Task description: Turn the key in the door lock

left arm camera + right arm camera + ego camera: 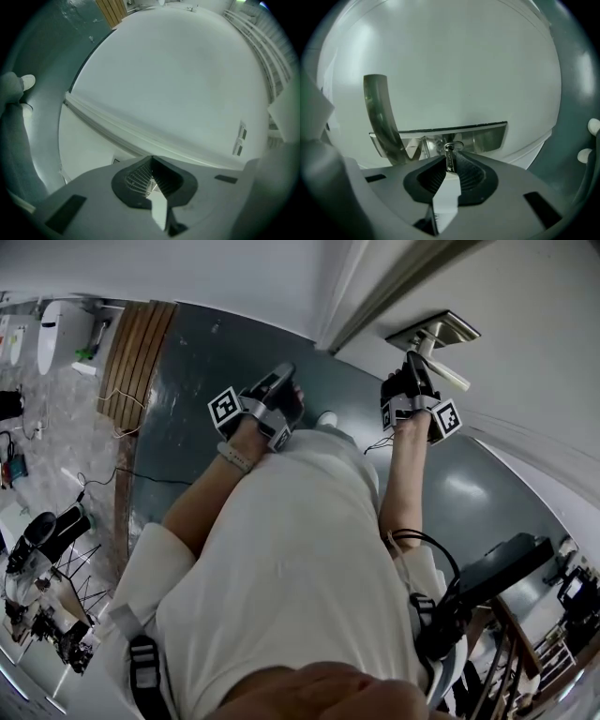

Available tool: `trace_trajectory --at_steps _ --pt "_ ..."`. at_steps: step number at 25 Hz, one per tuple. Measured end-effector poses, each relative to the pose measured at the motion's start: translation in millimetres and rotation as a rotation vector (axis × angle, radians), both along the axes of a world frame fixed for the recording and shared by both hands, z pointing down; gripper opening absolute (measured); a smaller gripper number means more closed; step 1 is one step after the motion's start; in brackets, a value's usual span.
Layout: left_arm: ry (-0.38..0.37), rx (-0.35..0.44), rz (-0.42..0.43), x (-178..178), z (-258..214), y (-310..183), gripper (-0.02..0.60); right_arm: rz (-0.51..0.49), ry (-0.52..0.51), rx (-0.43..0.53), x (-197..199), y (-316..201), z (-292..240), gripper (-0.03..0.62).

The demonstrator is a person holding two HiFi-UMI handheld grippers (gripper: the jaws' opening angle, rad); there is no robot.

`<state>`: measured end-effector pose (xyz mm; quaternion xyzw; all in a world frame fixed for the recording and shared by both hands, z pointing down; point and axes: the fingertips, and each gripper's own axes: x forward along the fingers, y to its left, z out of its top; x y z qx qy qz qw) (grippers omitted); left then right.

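Key (450,157), a small flat piece of silver metal, appears seated in the keyhole of the brushed-steel rectangular lock plate (487,136) on the white painted door (464,70), just beside the root of the curved silver metal lever handle (379,112). The right hand-held gripper (450,165) has its jaws drawn narrow with the ribbed black pads pressed on the two flat faces of the key's bow, which shows edge-on between them. So reaching the lock and taking hold of the key are done.

The turn itself is harder to judge. In the right gripper view the plate runs crosswise and the lever rises upward, so this hand-held gripper lies rolled on its side against the door hardware. That fits a turn partly or fully made. No picture shows the bolt or the door's edge, so I cannot tell whether the lock has thrown.

The left hand-held gripper (151,164) is held well apart from the lock, facing plain white wall, with its pads together and nothing between them. It takes no part.

What seems left is to finish or confirm the turn, then release the key.
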<state>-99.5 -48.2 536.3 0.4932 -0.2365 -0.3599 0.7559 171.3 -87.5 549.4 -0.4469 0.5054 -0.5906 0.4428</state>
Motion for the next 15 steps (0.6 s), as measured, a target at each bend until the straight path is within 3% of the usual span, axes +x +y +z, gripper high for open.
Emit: trace_trajectory --at_steps 3,6,9,13,15 --pt "-0.001 0.003 -0.004 0 -1 0 0.008 -0.036 0.085 0.015 -1 0 -2 0.061" --pt "-0.002 0.04 0.004 2 -11 -1 0.008 -0.078 0.281 0.031 -2 0 -8 0.067" --pt "-0.029 0.115 0.037 7 -25 -4 0.008 -0.125 0.504 0.024 -2 0 -15 0.075" --pt "-0.075 0.22 0.113 14 -53 -7 0.008 -0.138 0.71 -0.032 -11 8 -36 0.075" --pt "-0.114 0.287 0.162 17 -66 -6 0.008 -0.147 0.814 0.008 -22 15 -53 0.075"
